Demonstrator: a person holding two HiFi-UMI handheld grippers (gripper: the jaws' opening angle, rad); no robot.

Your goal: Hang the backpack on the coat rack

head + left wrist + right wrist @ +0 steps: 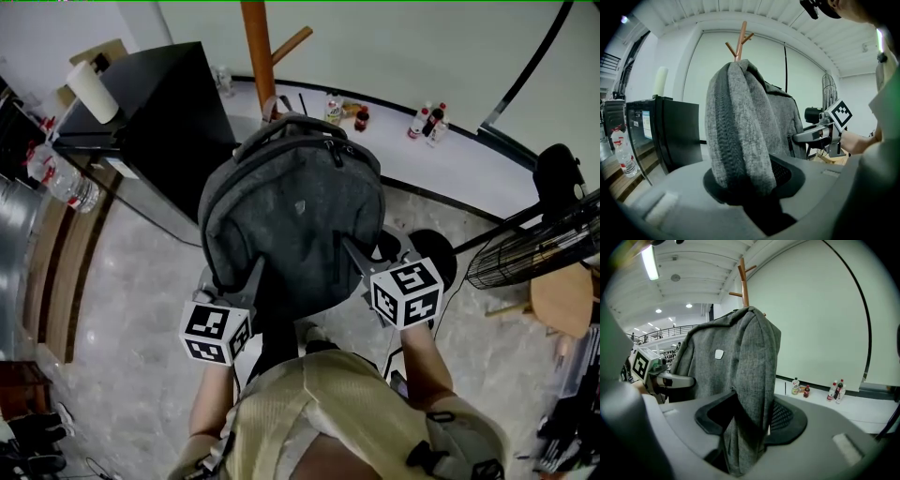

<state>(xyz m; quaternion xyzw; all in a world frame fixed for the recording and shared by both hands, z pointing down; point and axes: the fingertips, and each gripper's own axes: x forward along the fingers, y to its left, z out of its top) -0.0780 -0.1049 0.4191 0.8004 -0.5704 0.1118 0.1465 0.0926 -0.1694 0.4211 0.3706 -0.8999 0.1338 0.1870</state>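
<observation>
A grey backpack (291, 216) is held up in the air between both grippers, top handle toward the wooden coat rack (257, 52). My left gripper (246, 281) is shut on the bag's left edge, a thick padded fold (740, 136) filling its jaws. On the other side, my right gripper (361, 258) is shut on the right side panel (740, 371). The rack's pole and pegs (740, 40) rise just behind the bag's top, and its pegs (743, 282) also show in the right gripper view. Each gripper view shows the other gripper: the right one (820, 133), the left one (670, 378).
A black cabinet (159, 122) with a paper roll (92, 89) stands to the left of the rack. Several bottles (427, 120) stand on the white floor strip by the wall. A fan (534, 248) and a wooden stool (562, 300) are at the right.
</observation>
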